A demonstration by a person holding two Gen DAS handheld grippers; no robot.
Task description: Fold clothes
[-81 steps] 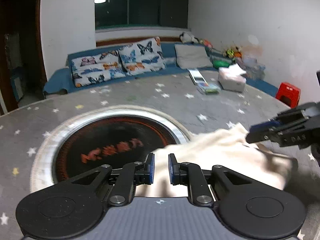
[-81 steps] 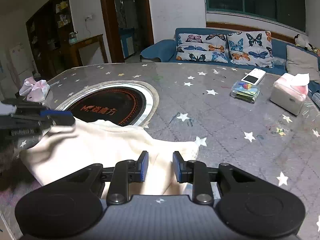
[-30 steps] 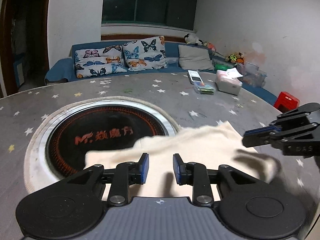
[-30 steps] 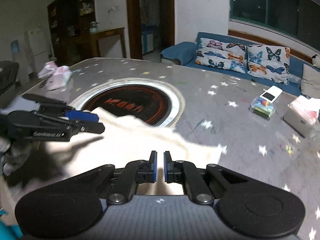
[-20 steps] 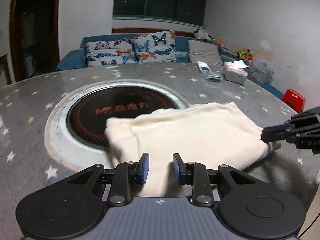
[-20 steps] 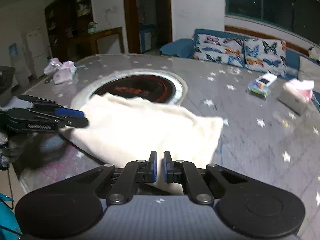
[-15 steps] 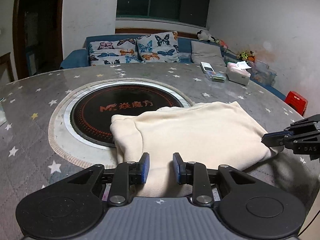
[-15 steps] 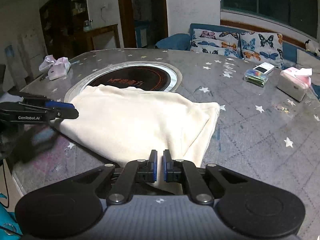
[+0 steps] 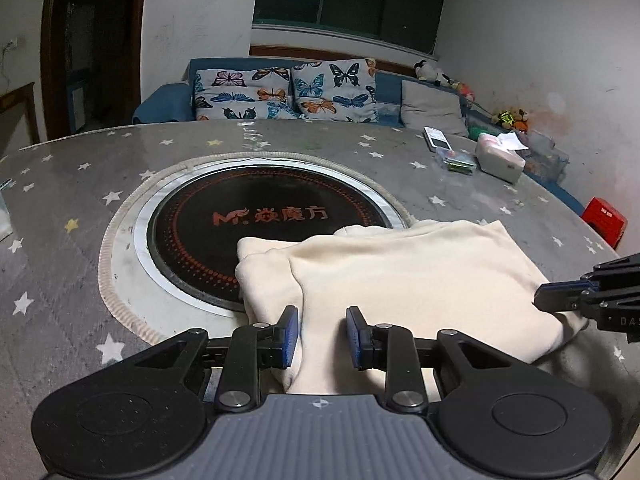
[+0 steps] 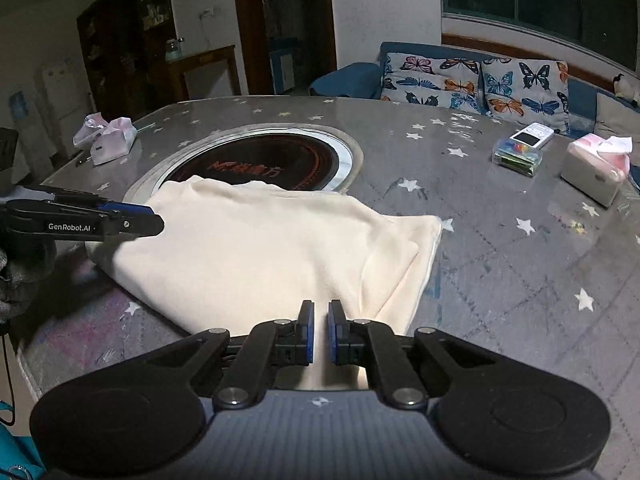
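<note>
The left tool (image 9: 319, 337) stands spread over the near edge of the cream garment (image 9: 404, 280), which lies folded on the worktop (image 9: 60, 200). The right tool (image 10: 320, 333) is nearly pressed together; whether it pinches cloth I cannot tell. Lifting unevenly could undo the fold.

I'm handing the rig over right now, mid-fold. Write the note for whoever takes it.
Left gripper: open, fingers on either side of the near edge of the garment, gripping nothing.
Right gripper: fingers nearly closed with a narrow gap; cloth shows in the gap, but a grip can't be confirmed.
The cream garment lies folded in a rough rectangle on the table, its far edge overlapping the round cooktop.
Done: at least one fold, layers visible at both ends.
Left: probably one more fold and squaring the uneven edges; check the right grip first.
</note>
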